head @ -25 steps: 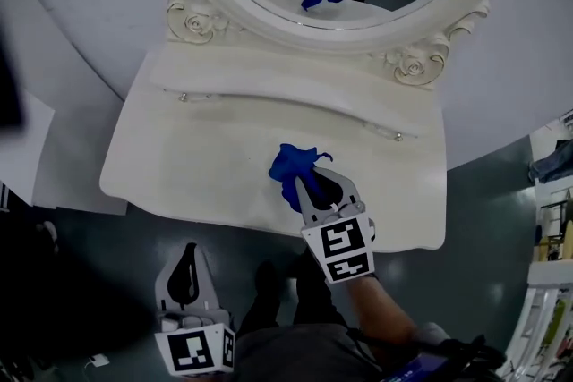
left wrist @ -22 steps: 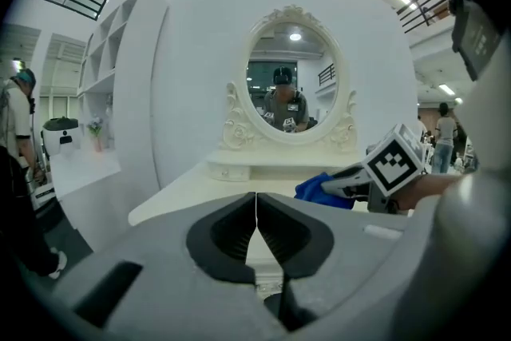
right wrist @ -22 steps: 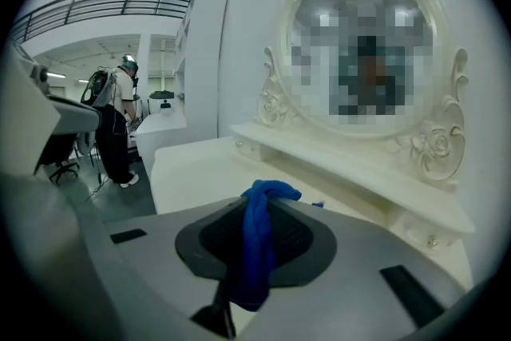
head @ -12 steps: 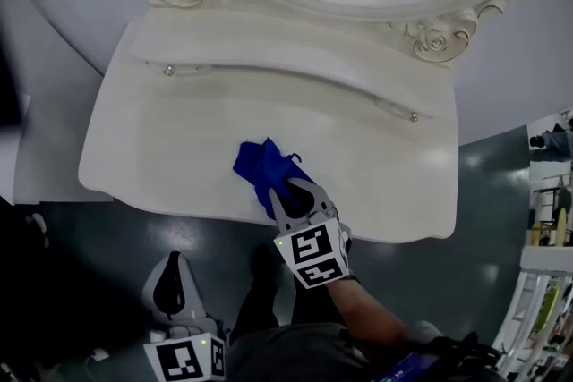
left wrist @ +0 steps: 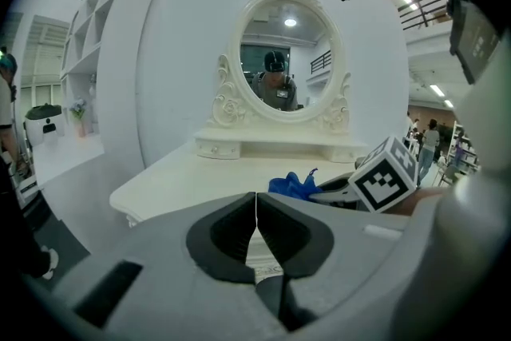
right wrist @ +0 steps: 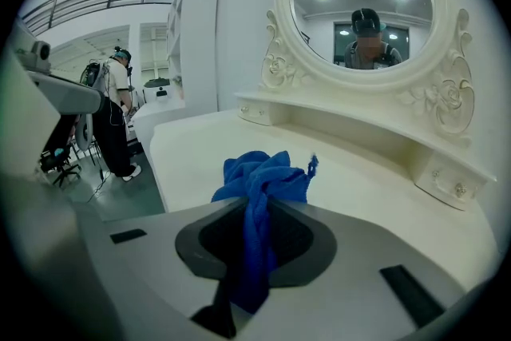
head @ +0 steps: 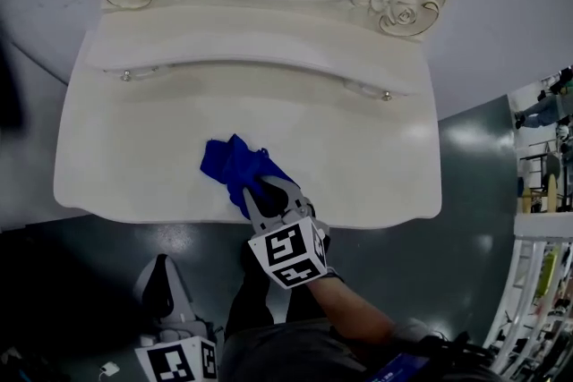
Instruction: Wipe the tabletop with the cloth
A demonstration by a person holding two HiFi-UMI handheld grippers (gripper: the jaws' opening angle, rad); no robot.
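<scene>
Since a second ago your right gripper (head: 260,192) has come down and drifted toward the left of the table, carrying the crumpled royal-blue cloth (head: 231,167) with it. Your left gripper (head: 160,275) has sunk lower beside the table's front edge. The right gripper's jaws are clamped on the cloth: a twisted tail runs back between them, and the bunched bulk sticks out past their tips. The left gripper's jaws are pressed together on nothing, and it hangs off the table, well apart from the cloth.

The cloth sits on or just over the front part of the glossy cream-white tabletop (head: 358,157), a little left of centre and near the front edge. Whether it is pressed down yet, the views do not settle.

To wipe well from here, I'd judge you should:
- Tip the right gripper so that the cloth's bulk, not the grey jaw tips, meets the surface; hard plastic could scuff the finish.
- Keep the grip firm, since a wadded cloth tends to roll and tug loose when dragged.
- Sweep in long overlapping passes from the front toward the low drawer ledge with small knobs (head: 387,95), as most of the top looks unwiped.
- Stop short of the carved oval mirror frame (head: 398,15).
- Keep the left gripper clear.
</scene>
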